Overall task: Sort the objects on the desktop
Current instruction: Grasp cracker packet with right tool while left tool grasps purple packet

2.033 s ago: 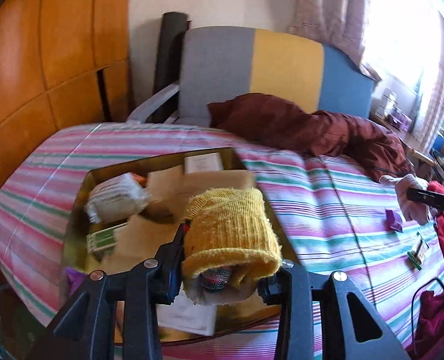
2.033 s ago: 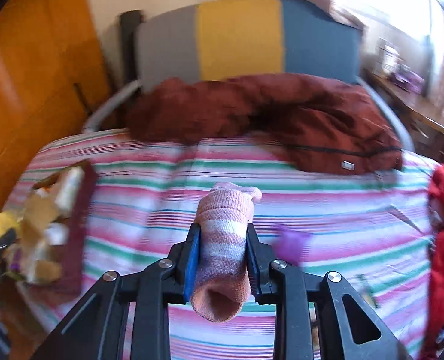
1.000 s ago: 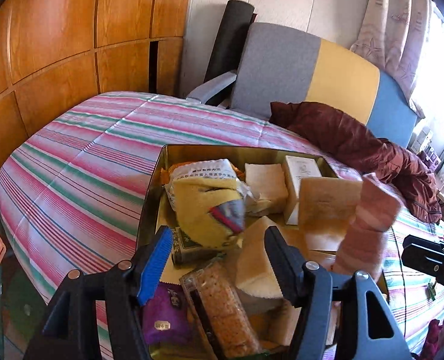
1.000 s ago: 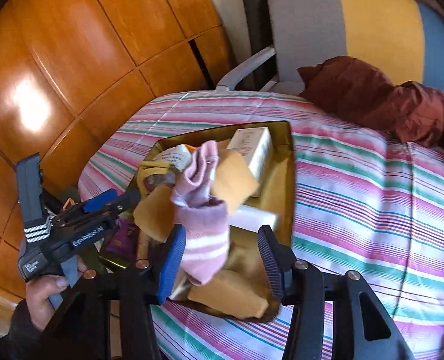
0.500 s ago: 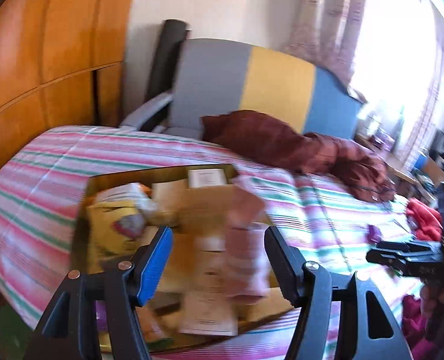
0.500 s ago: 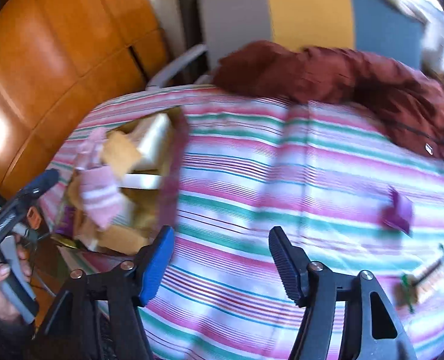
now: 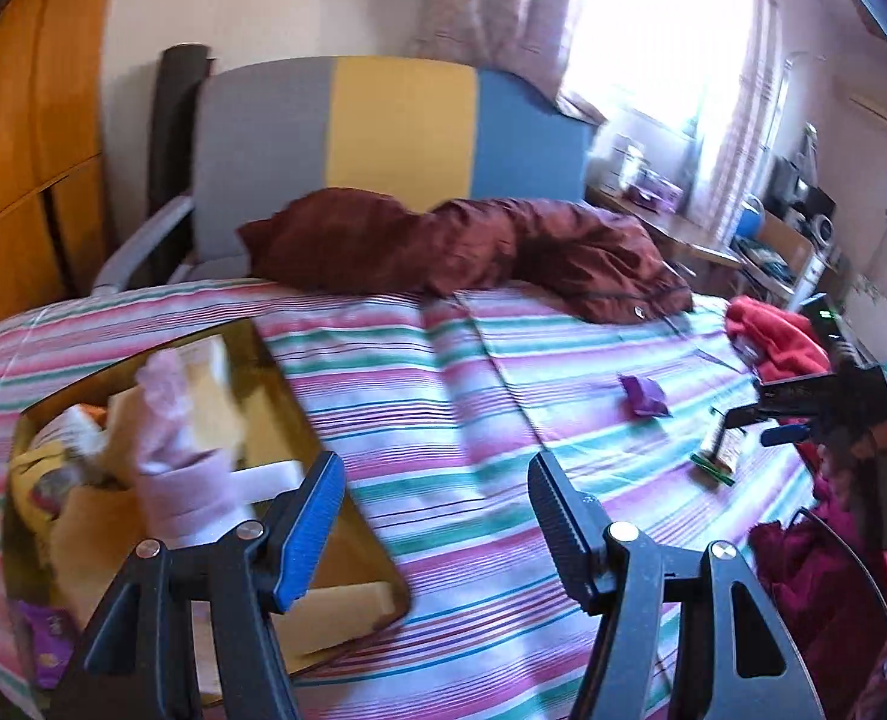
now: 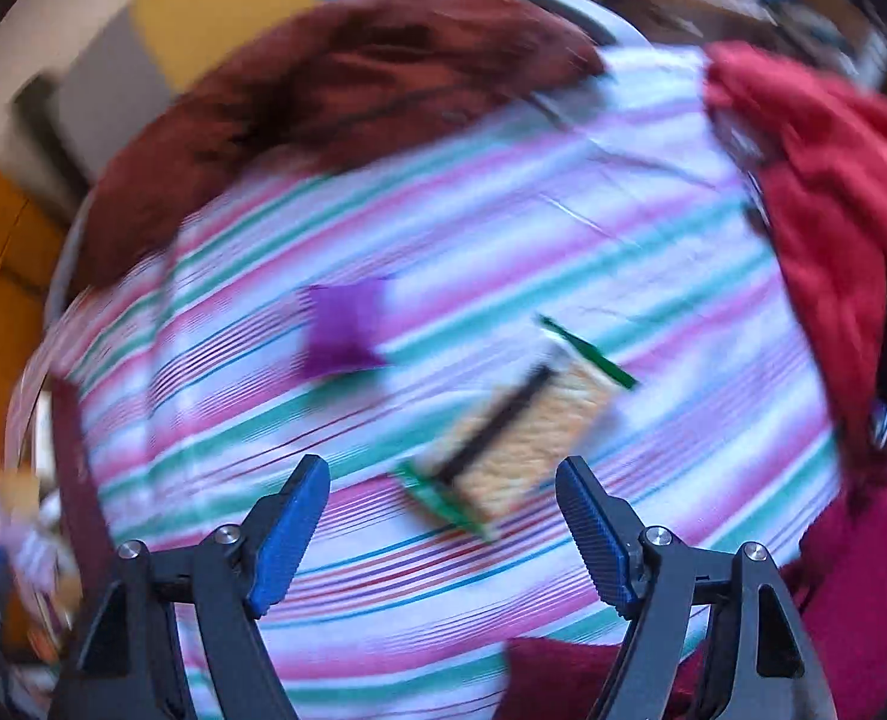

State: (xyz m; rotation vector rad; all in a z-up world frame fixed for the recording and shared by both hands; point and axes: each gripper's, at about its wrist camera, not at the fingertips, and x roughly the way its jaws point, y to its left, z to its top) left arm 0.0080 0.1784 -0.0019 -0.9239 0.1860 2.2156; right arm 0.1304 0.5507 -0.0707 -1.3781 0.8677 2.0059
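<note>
A gold tin tray (image 7: pixel 299 414) full of packets sits at the left of the striped tablecloth (image 7: pixel 443 372); a pink striped sock (image 7: pixel 173 468) lies on top of its contents. My left gripper (image 7: pixel 437 516) is open and empty, just right of the tray. My right gripper (image 8: pixel 443 522) is open and empty, hovering above a cracker packet (image 8: pixel 521 426) with green ends; it also shows in the left wrist view (image 7: pixel 773 414), with the packet (image 7: pixel 716 450) below it. A purple packet (image 8: pixel 341 330) lies on the cloth further in, also in the left wrist view (image 7: pixel 641 393).
A dark red jacket (image 7: pixel 461 246) lies across the far edge, in front of a grey, yellow and blue chair (image 7: pixel 395 132). Red clothing (image 8: pixel 821 180) is heaped at the right. The right wrist view is motion-blurred.
Both grippers let their socks go into the tray and now stand open. The left one swung right from the tray. The right one moved over to the cracker packet.
</note>
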